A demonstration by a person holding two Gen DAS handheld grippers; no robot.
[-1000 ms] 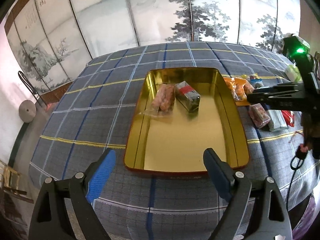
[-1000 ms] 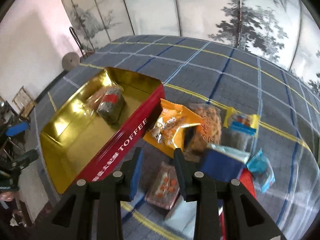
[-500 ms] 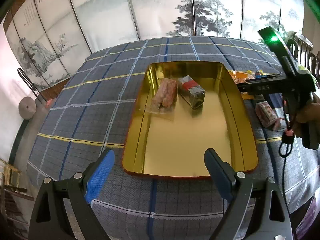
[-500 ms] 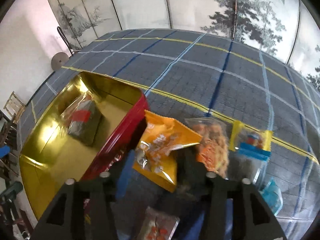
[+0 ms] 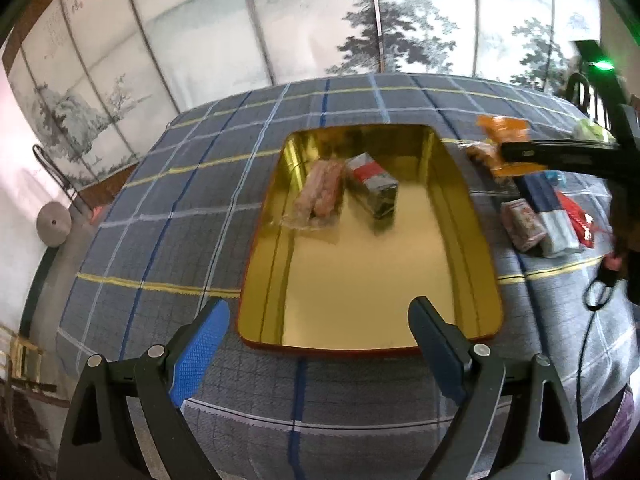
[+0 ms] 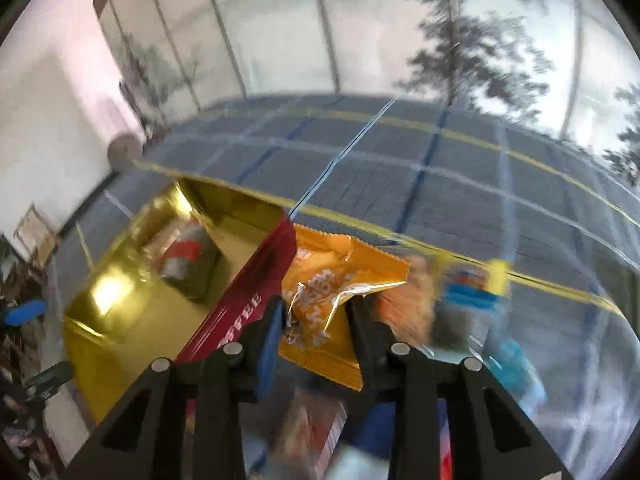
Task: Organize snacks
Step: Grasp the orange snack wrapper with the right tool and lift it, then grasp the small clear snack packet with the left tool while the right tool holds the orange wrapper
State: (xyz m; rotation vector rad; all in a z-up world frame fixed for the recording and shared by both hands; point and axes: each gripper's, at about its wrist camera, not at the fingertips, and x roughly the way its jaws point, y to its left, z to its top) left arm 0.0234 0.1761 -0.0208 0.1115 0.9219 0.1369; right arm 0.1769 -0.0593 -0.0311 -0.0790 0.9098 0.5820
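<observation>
A gold tin with a red outer wall [image 5: 256, 240] lies on the plaid tablecloth. It holds a pink sausage packet [image 5: 320, 192] and a dark packet with a red label [image 5: 374, 184]. My left gripper [image 5: 318, 308] hovers open over the tin's near edge with nothing between its fingers. To the right of the tin [image 6: 248, 304], my right gripper [image 6: 316, 312] has its jaws closing on an orange snack packet [image 6: 336, 276], whose crumpled middle is pinched between the pads. In the left wrist view that orange packet [image 5: 506, 126] sits raised at the tip of the right gripper [image 5: 504, 152].
More snacks lie right of the tin: a pink-and-white packet [image 5: 522, 220], a blue-and-white one [image 5: 548, 208], a red one [image 5: 580, 220], a clear bag of orange crisps [image 6: 408, 304] and a blue-and-yellow packet [image 6: 468, 288]. A painted folding screen stands behind the table.
My right gripper opened, moved forward over the orange packet and closed on it, and the packet now looks lifted. The left gripper has stayed open in place.
</observation>
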